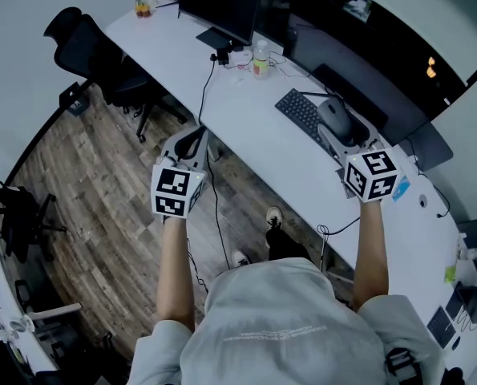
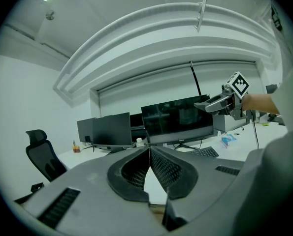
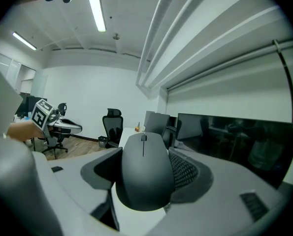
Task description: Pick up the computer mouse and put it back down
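— How do the arms sit?
— Both bare forearms reach forward. The left gripper (image 1: 192,140) hangs centre-left in the head view, at the desk's near edge, jaws pressed tip to tip on nothing. The right gripper (image 1: 346,135) is centre-right, raised over the desk (image 1: 246,135).

— And the mouse?
— The mouse (image 3: 144,173) is clamped between the right jaws (wheel end pointing away from the camera), held clear above the desk, by the keyboard (image 1: 301,111).

— The room?
— The white desk runs diagonally from upper left to lower right. Dark monitors (image 1: 222,2) line its far side, with a bottle (image 1: 260,61) near them. A black chair (image 1: 94,50) stands upper left on a wood floor (image 1: 102,207).
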{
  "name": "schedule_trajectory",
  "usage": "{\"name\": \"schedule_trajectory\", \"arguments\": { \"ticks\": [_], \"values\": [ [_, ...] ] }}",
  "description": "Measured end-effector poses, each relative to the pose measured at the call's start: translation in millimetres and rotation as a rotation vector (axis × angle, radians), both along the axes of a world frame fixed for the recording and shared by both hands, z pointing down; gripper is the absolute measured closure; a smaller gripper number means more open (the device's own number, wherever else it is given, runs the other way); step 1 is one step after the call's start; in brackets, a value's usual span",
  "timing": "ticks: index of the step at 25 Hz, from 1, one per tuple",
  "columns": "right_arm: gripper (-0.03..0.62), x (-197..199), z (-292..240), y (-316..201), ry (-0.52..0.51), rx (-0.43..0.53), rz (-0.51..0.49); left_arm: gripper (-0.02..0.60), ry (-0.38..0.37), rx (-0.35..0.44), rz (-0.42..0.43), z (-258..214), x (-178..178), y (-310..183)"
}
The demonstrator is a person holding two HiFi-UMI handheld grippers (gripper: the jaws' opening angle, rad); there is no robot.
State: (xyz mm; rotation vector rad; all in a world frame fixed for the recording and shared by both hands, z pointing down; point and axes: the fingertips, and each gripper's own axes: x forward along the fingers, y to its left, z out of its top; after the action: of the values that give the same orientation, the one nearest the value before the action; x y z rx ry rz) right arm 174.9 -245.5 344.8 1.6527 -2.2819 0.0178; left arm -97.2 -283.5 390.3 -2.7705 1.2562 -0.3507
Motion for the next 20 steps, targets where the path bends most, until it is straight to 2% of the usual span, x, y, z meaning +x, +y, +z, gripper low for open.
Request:
{"name": "schedule_trajectory", "arguments": {
  "ticks": [7,12,20],
  "values": [
    [0.303,-8,34,-55,-0.01,-0.052,-0.059,0.568,-0.012,-0.041,-0.052,20,-9,-36],
    [0.303,-14,68,-107,0.023,-0.111,-0.133,0.568,-0.014,-0.089,-0.082,42,-6,-74],
    [0.303,-23,156,-185,0.028,-0.246,-0.2,0.568,-0.047,-0.184,-0.094,92,5,-125]
  ]
}}
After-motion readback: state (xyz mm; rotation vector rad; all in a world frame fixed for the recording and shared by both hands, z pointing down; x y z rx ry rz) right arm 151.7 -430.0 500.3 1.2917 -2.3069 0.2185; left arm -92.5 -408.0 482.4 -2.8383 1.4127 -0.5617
